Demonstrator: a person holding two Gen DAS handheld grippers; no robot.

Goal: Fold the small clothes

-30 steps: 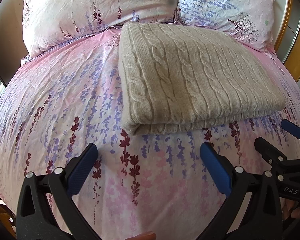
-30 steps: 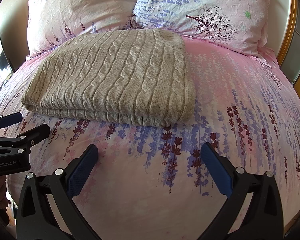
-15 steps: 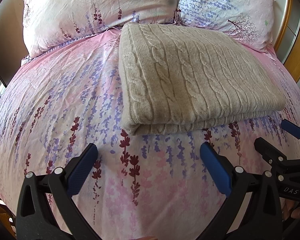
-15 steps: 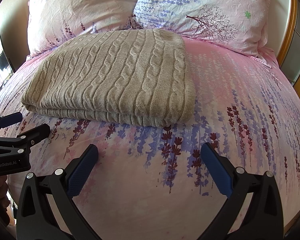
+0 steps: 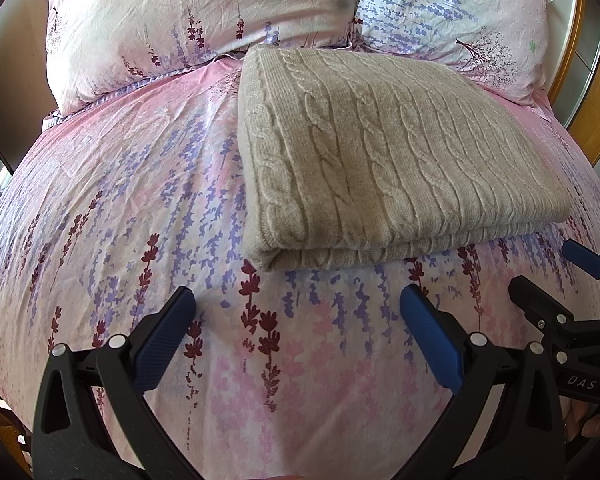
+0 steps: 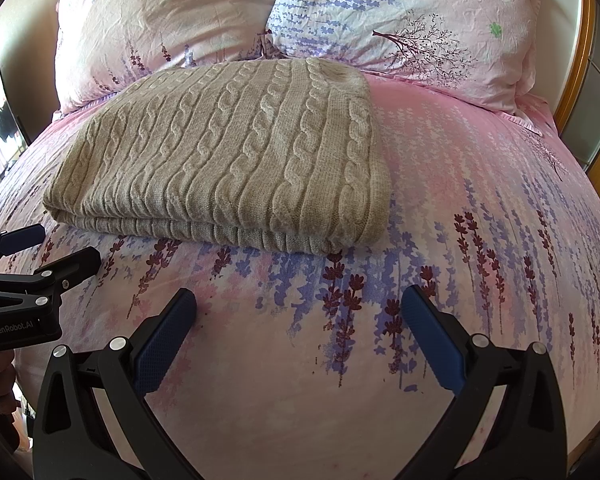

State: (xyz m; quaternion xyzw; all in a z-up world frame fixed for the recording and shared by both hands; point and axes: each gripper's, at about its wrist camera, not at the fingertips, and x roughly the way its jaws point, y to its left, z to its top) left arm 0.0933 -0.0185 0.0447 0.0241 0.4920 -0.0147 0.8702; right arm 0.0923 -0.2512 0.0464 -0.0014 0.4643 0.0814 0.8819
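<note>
A beige cable-knit sweater [image 5: 384, 160] lies folded into a flat rectangle on the bed, its layered edge facing me; it also fills the left half of the right wrist view as the sweater [image 6: 228, 152]. My left gripper [image 5: 296, 312] hovers open just short of its near left corner, nothing between the blue pads. My right gripper [image 6: 298, 312] is open too, in front of the sweater's near right corner and clear of it. Each gripper shows at the edge of the other's view: the right gripper [image 5: 556, 272] and the left gripper [image 6: 48, 252].
The pink floral bedspread [image 5: 112, 208] covers the whole bed. Two matching pillows [image 6: 400, 20] lean behind the sweater. A wooden headboard frame [image 6: 580, 60] runs along the right. A dark screen [image 6: 4, 120] stands at far left. A hand [image 5: 584, 420] grips the right tool.
</note>
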